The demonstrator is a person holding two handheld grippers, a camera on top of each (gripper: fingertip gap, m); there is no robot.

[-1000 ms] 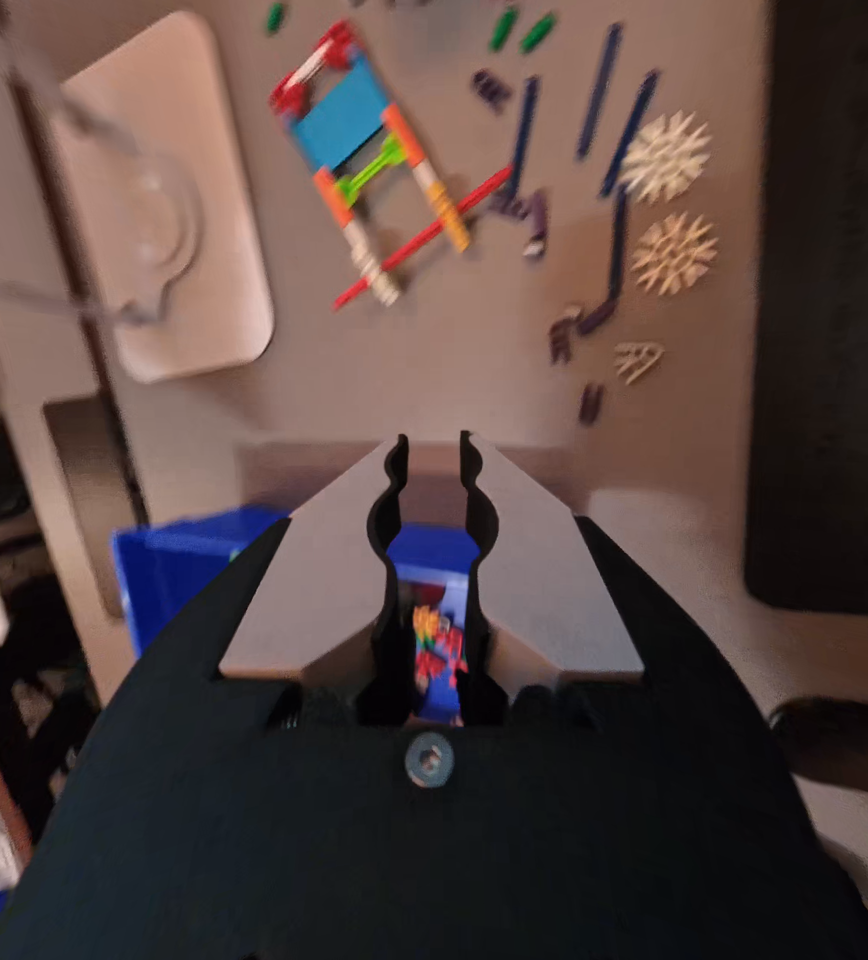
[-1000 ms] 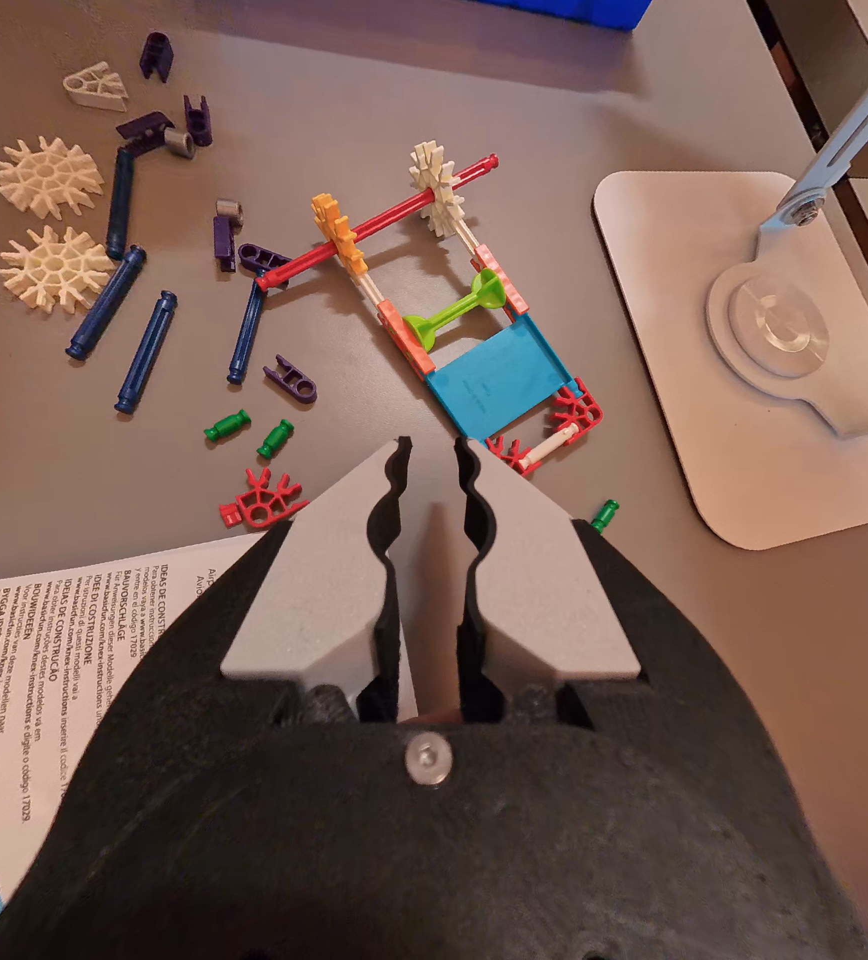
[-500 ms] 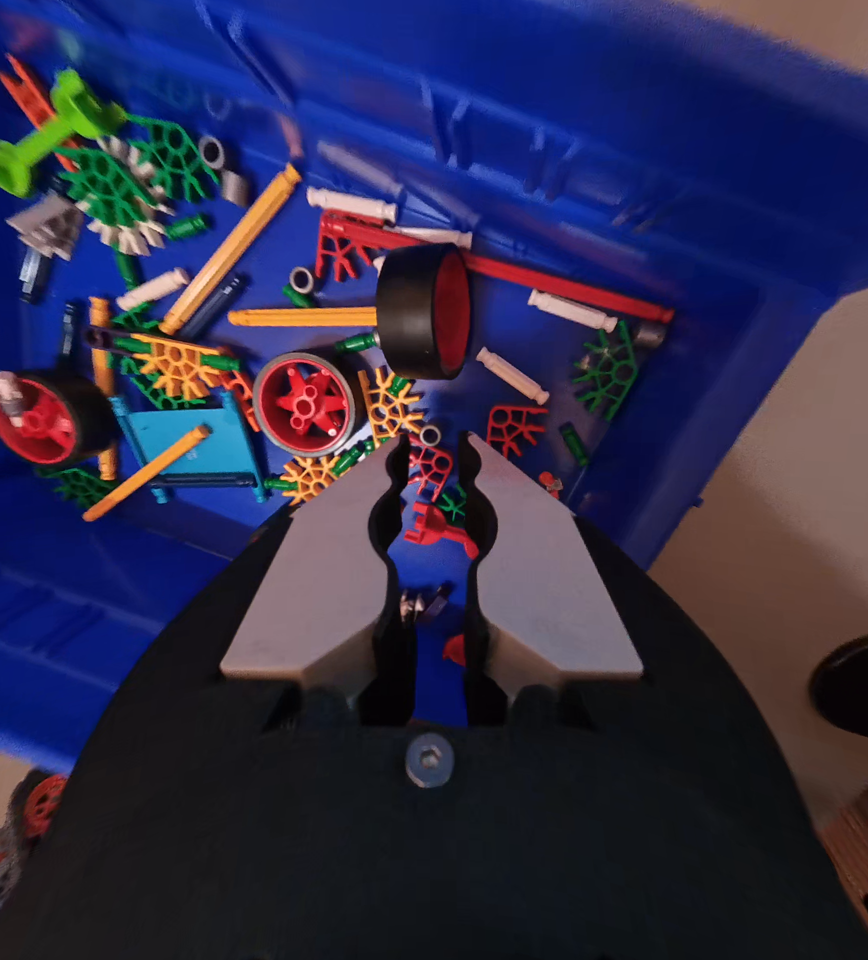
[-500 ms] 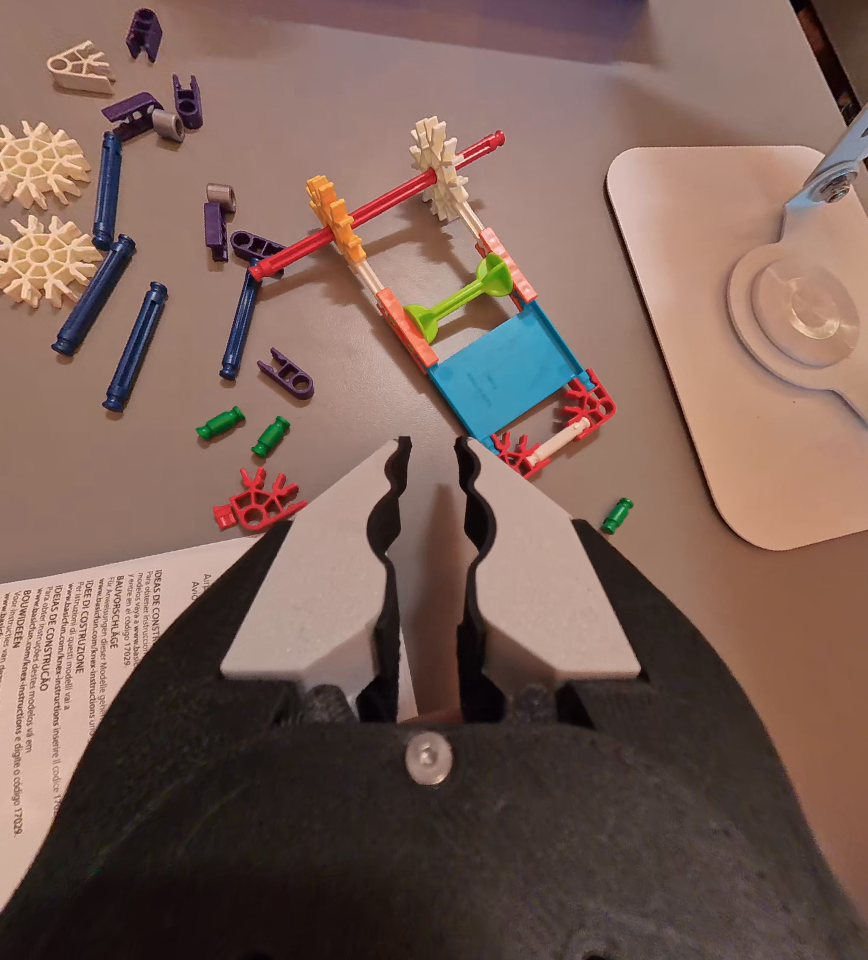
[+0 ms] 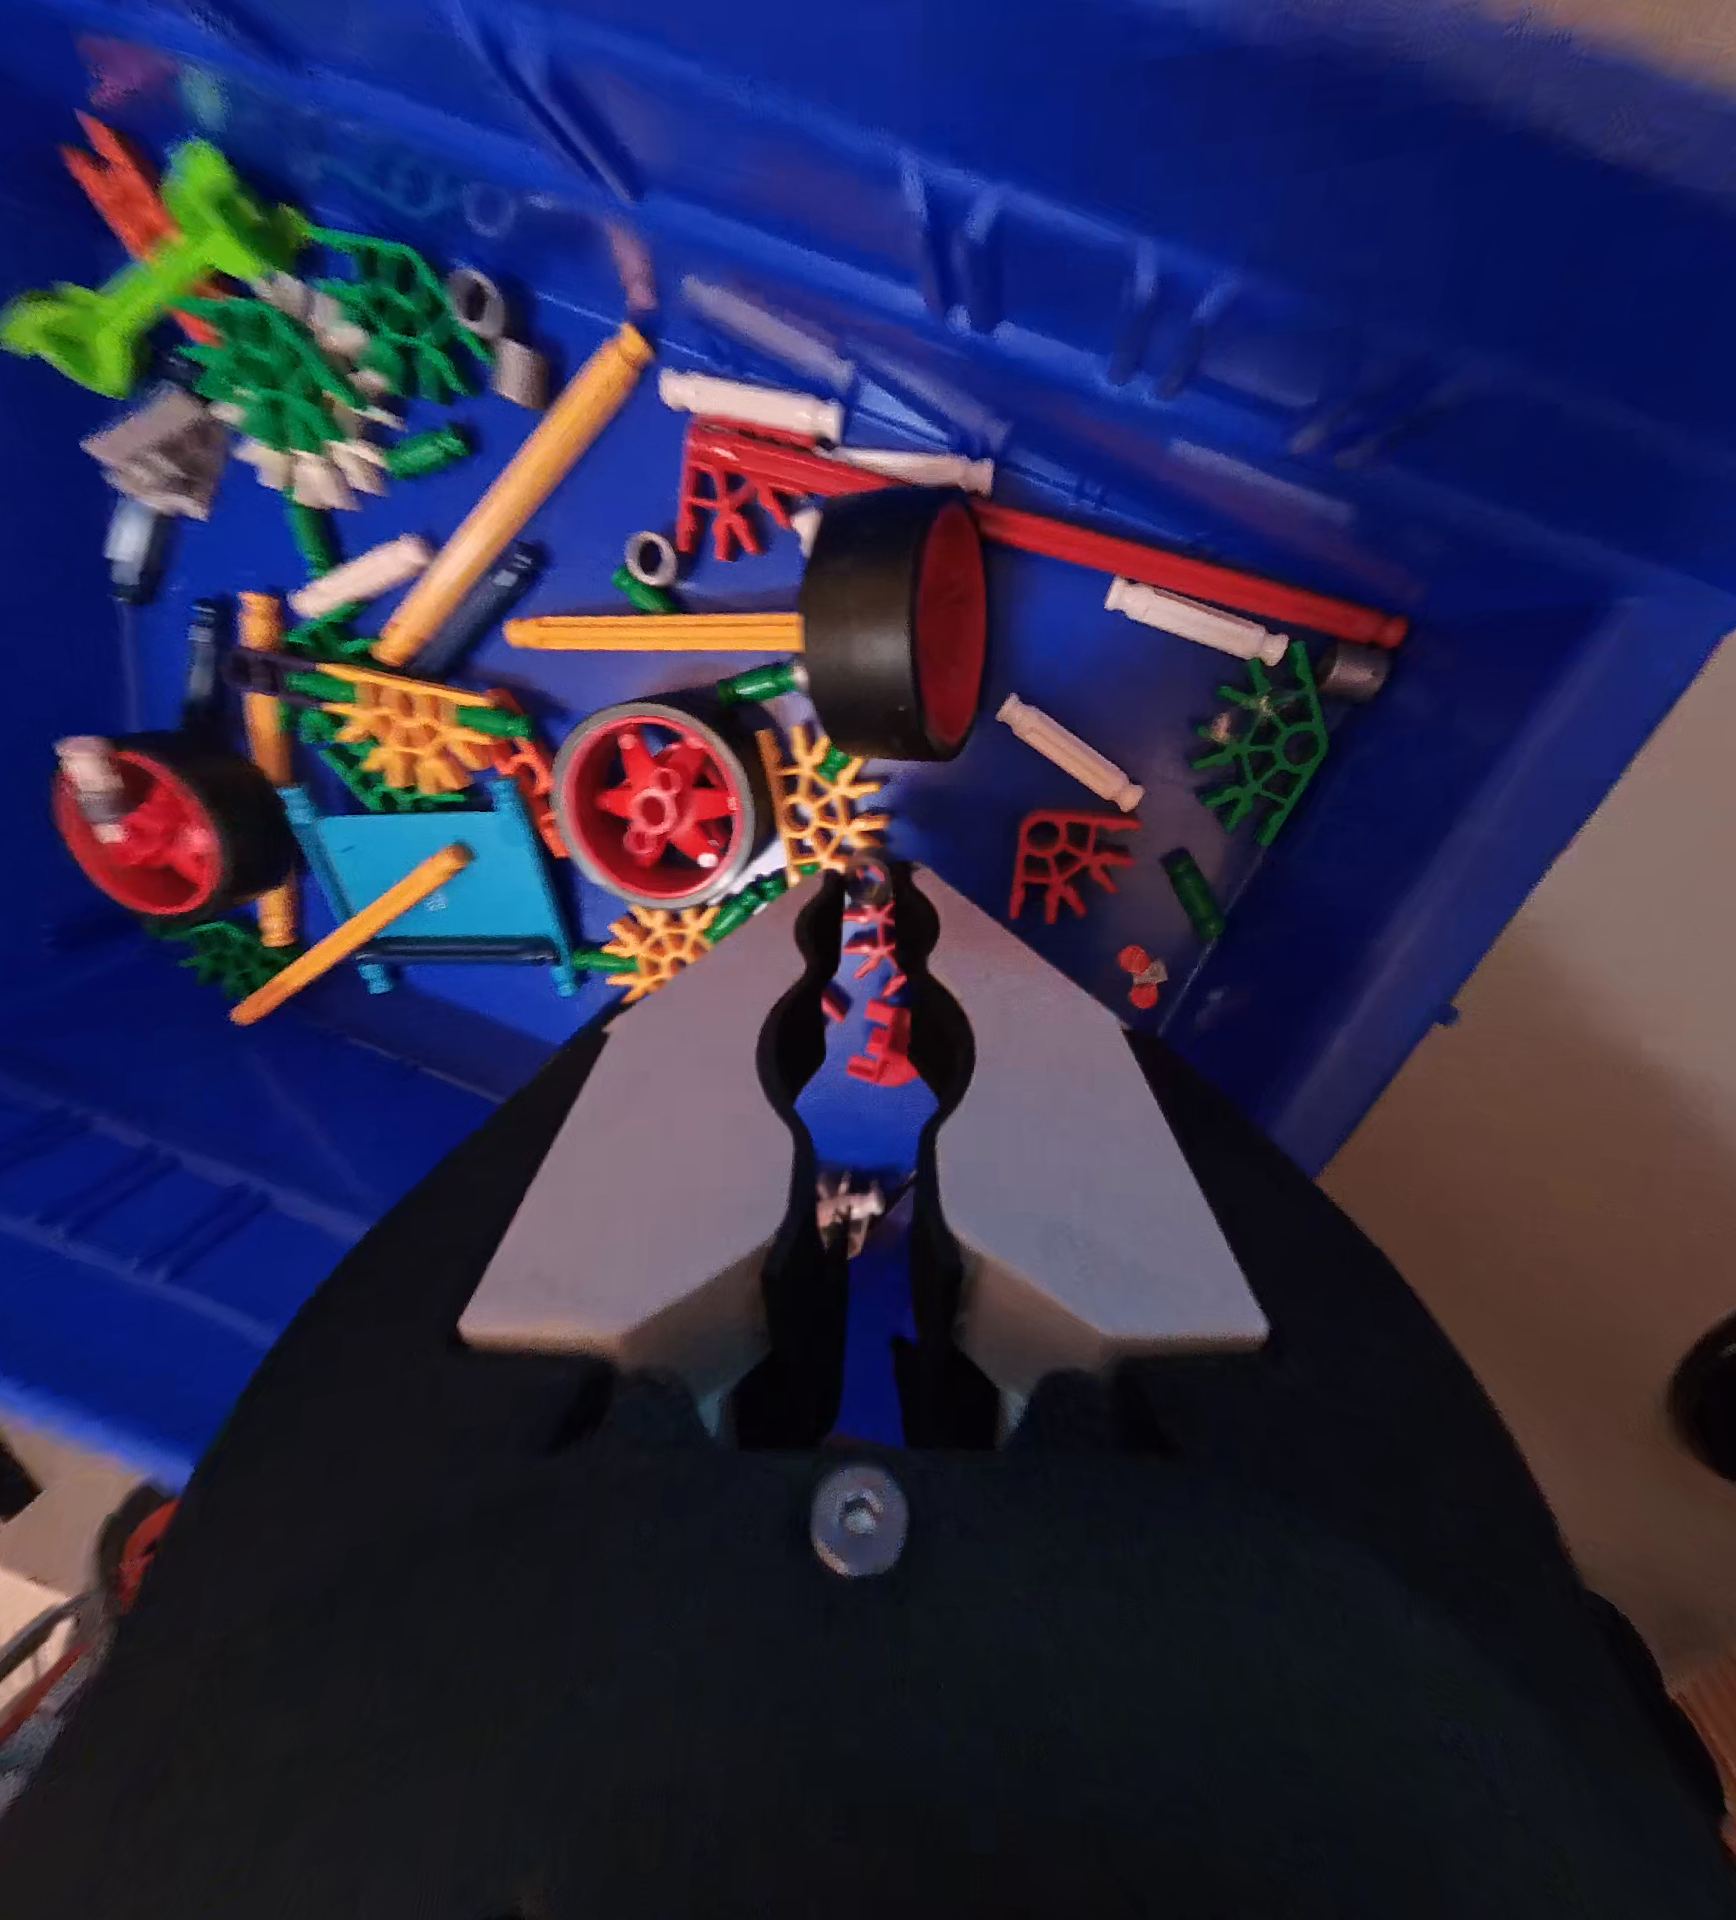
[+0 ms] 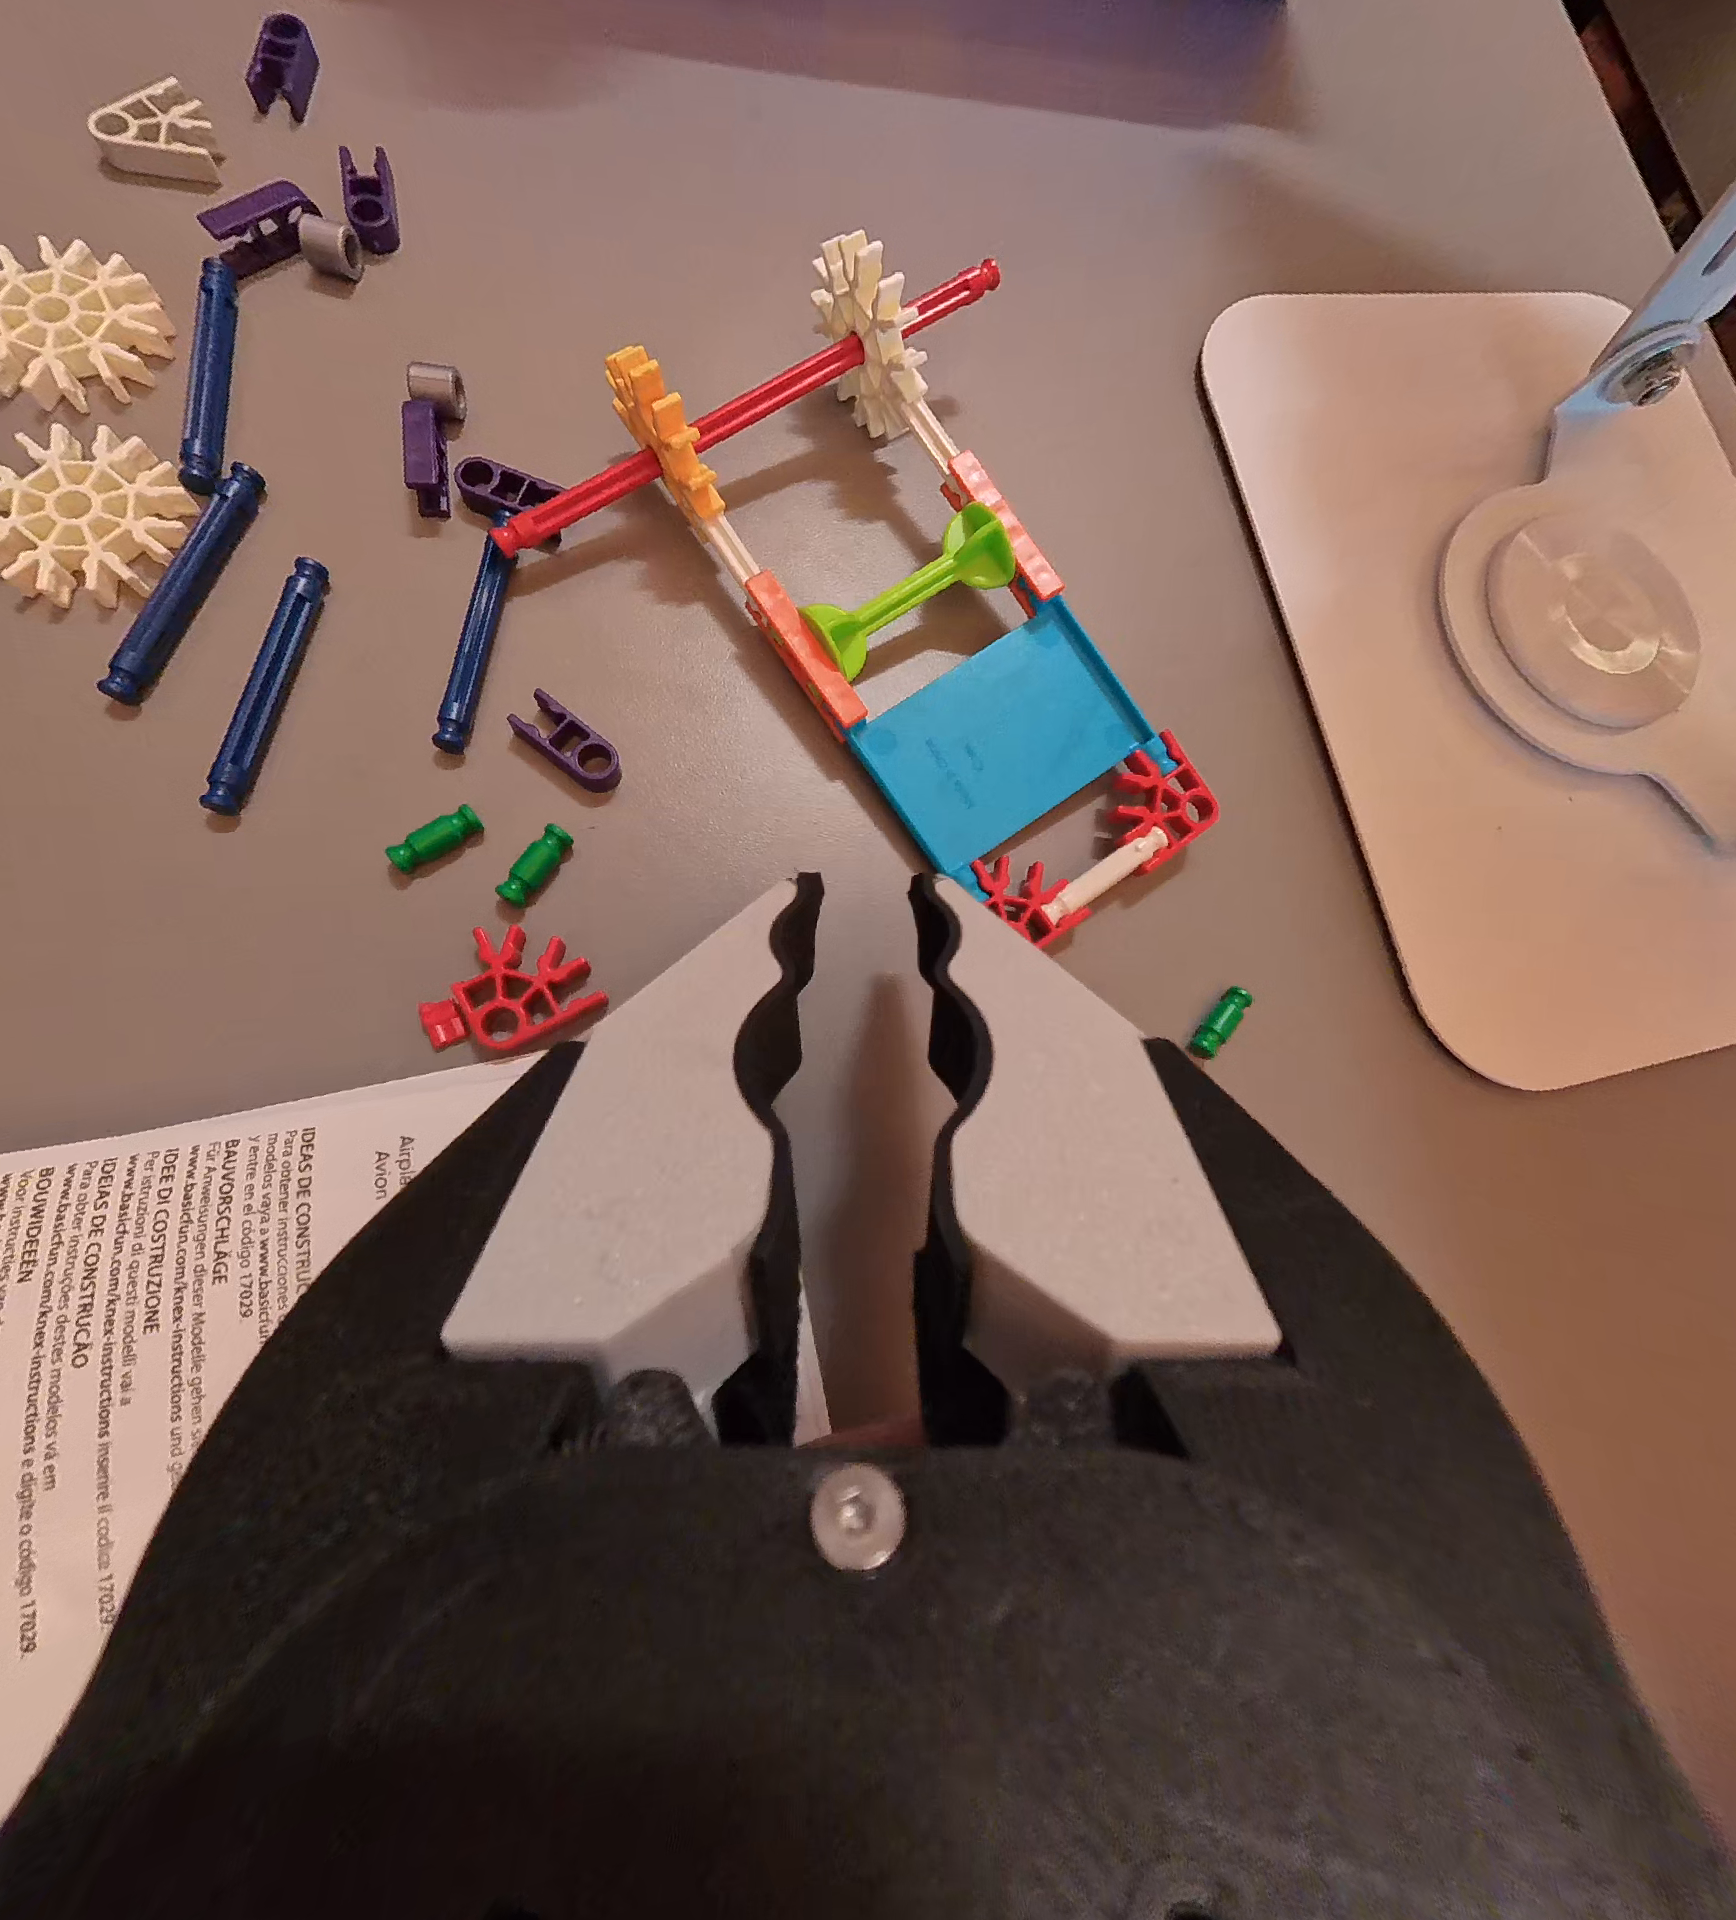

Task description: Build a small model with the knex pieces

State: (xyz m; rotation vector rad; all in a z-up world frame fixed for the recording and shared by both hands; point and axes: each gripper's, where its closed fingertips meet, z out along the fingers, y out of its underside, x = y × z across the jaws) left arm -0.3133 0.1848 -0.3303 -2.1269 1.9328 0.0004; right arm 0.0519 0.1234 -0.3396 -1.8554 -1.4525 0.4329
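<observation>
hovering over grey tabletop point(image 6: 843, 156): right tongs point(image 6: 864, 883) slightly parted, empty, near toy frame point(image 6: 947, 644); left tongs point(image 5: 859, 883) parted above blue bin point(image 5: 1259, 312).

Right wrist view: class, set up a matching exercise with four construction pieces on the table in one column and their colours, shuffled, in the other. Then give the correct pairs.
Things:
1. flat panel of the built frame
2. long axle rod through the two gear-like connectors
3. spool-shaped piece across the frame
4. two snowflake connectors lying at the far left

Colours:
A. cream
B. red
C. light blue
D. lime green

Pairs: 1-C, 2-B, 3-D, 4-A
</observation>
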